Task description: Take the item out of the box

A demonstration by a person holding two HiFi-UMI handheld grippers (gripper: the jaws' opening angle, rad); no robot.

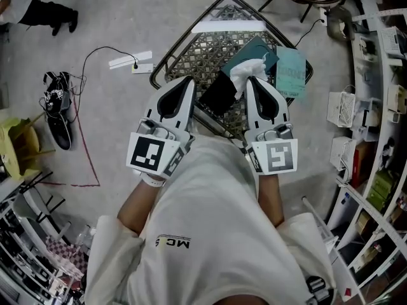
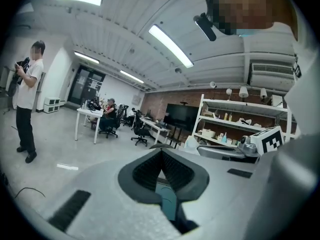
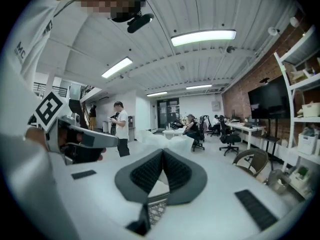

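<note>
- Now I am holding the left gripper (image 1: 188,80) and right gripper (image 1: 250,80) clenched, empty, near my body.
- The right tip is touching white paper (image 1: 249,68) in the teal box (image 1: 257,49) on the wicker chair (image 1: 166,59).
- Open floor (image 1: 127,18) is spreading beyond the chair's left rim.

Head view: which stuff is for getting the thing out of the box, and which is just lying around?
For the job:
teal box
white wrapping paper
black item
left gripper
right gripper

Just lying about:
power strip with its cable
black shoe
yellow stool
</note>
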